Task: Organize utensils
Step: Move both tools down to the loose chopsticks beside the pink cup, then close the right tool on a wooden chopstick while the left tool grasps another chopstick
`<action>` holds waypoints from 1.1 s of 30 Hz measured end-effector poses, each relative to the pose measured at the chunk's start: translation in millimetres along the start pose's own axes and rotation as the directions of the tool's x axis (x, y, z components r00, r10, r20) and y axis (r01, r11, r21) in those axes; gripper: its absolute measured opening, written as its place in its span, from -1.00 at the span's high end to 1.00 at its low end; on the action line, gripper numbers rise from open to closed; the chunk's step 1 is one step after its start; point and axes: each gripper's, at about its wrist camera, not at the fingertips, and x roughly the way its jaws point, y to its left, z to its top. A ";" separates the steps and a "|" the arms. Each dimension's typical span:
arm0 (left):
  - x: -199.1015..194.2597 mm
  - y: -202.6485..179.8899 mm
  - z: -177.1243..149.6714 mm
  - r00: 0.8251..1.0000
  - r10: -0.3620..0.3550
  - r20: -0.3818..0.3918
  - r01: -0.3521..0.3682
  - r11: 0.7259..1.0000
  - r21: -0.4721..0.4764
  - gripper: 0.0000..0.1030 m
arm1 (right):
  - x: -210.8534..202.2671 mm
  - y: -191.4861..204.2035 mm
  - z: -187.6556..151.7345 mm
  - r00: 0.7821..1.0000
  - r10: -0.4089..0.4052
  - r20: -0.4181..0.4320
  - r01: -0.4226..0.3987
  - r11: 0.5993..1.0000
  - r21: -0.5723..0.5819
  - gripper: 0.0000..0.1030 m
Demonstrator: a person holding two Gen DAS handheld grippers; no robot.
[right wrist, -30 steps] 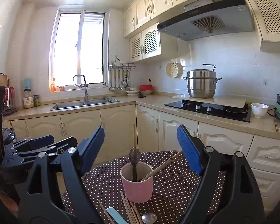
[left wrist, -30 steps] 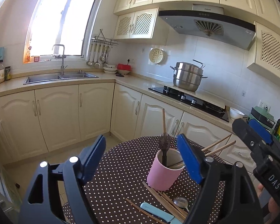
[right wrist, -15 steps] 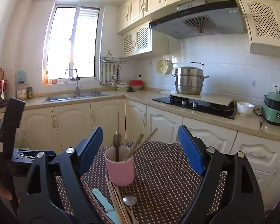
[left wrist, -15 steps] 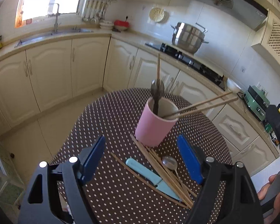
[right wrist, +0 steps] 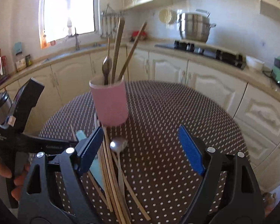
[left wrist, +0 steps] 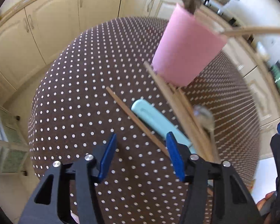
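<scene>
A pink cup (left wrist: 186, 50) (right wrist: 110, 102) stands on the dotted round table and holds chopsticks and a spoon. In front of it lie several wooden chopsticks (left wrist: 179, 110) (right wrist: 108, 177), a light-blue handled utensil (left wrist: 158, 123) (right wrist: 94, 166) and a metal spoon (left wrist: 205, 117) (right wrist: 118, 145). One chopstick (left wrist: 136, 121) lies apart, left of the blue handle. My left gripper (left wrist: 140, 155) is open and empty, low over that single chopstick. My right gripper (right wrist: 141, 147) is open and empty, above the spoon and chopsticks.
The brown dotted tablecloth (left wrist: 84, 93) (right wrist: 168, 112) covers a round table. Cream cabinets and a counter run behind, with a steel pot (right wrist: 194, 28) on the hob and a sink under the window. The left gripper's body (right wrist: 18, 130) shows at the left of the right wrist view.
Both grippers have dropped and tilted down toward the table. The left one has come close over the loose chopstick and blue handle; the right one has neared the spoon.
</scene>
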 end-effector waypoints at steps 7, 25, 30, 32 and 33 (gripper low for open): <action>6.9 -13.4 4.9 0.996 0.084 0.028 -0.085 0.996 0.039 -0.04 | 26.6 -0.6 -20.5 0.992 0.048 -0.119 -0.048 0.999 0.001 -0.58; 3.2 -40.8 -12.9 0.995 0.091 0.051 -0.101 0.954 0.284 0.74 | 62.5 6.5 -26.9 0.925 0.143 -0.353 -0.171 0.984 -0.049 0.17; -2.2 -30.9 -9.1 0.998 0.046 0.037 -0.055 0.955 0.291 0.79 | 67.6 16.2 -25.1 0.914 0.152 -0.376 -0.195 0.978 -0.078 0.37; -4.6 -27.4 -8.4 0.999 0.039 0.035 -0.047 0.959 0.280 0.82 | 67.8 21.5 -23.2 0.913 0.159 -0.376 -0.208 0.974 -0.093 0.42; -5.7 -25.7 -8.7 0.999 0.034 0.034 -0.042 0.961 0.275 0.82 | 68.2 25.5 -22.1 0.910 0.163 -0.381 -0.217 0.971 -0.103 0.46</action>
